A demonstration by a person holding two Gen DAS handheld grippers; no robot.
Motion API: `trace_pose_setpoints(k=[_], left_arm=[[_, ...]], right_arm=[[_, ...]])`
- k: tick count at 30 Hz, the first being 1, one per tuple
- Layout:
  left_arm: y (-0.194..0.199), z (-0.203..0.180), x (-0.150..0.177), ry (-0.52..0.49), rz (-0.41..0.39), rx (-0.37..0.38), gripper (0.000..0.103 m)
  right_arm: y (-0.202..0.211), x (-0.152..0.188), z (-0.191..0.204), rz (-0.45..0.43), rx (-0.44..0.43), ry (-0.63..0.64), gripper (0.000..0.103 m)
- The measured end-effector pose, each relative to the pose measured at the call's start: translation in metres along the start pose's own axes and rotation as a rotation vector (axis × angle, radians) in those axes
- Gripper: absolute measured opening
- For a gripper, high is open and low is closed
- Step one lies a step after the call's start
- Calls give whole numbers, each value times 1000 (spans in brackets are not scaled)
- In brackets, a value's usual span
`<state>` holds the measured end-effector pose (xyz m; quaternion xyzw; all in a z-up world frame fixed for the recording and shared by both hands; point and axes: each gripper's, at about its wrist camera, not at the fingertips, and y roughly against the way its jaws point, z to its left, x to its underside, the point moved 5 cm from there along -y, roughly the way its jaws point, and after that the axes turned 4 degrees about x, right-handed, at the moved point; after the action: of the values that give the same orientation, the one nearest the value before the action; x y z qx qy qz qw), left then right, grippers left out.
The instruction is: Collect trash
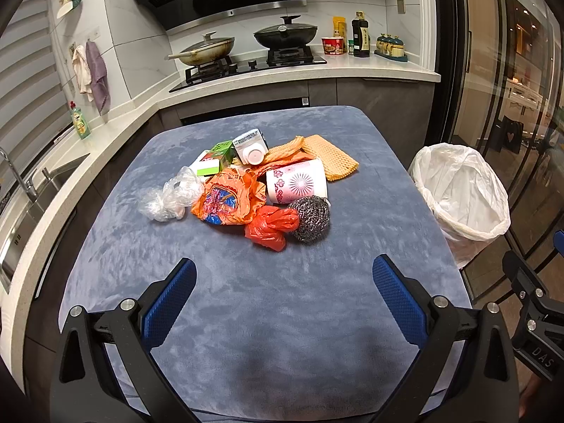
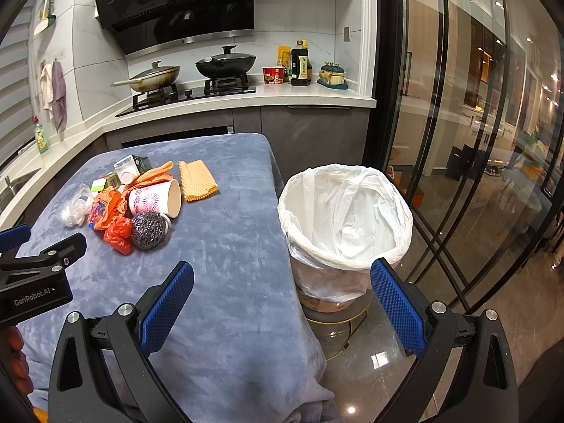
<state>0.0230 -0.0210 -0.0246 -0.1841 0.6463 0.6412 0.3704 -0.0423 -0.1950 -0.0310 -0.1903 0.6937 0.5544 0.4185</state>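
Note:
A pile of trash lies mid-table: a steel scouring ball (image 1: pixel 311 219) (image 2: pixel 148 230), a red plastic bag (image 1: pixel 269 228) (image 2: pixel 119 234), an orange printed bag (image 1: pixel 225 200), a clear plastic bag (image 1: pixel 169 197) (image 2: pixel 74 208), a pink flowered paper cup (image 1: pixel 296 181) (image 2: pixel 155 198) on its side, a white carton with cap (image 1: pixel 251 146), a green box (image 1: pixel 215 158) and yellow foam netting (image 1: pixel 329 158) (image 2: pixel 196 180). My left gripper (image 1: pixel 283 271) is open and empty, short of the pile. My right gripper (image 2: pixel 282 275) is open and empty over the table's right edge, near the bin (image 2: pixel 343 218) (image 1: pixel 461 194).
The table (image 1: pixel 246 317) wears a blue-grey plush cloth. The bin has a white liner and stands on a stool right of the table. A counter with a hob, pans and bottles runs behind; a sink (image 1: pixel 31 204) is left; glass doors are right.

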Motion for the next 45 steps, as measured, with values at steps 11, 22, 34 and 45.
trace_pose_setpoints(k=[11, 22, 34, 45], left_arm=[[-2, 6, 3, 25, 15, 2, 96], [-25, 53, 1, 107, 38, -11, 96], [-59, 117, 6, 219, 60, -39, 96], [-93, 149, 15, 279, 120, -2, 96]], right_arm=[[-2, -1, 8, -6, -9, 12, 96], [-22, -3, 37, 15, -76, 21, 96], [-66, -17, 122, 23, -194, 101, 96], [-126, -11, 173, 111, -231, 114, 76]])
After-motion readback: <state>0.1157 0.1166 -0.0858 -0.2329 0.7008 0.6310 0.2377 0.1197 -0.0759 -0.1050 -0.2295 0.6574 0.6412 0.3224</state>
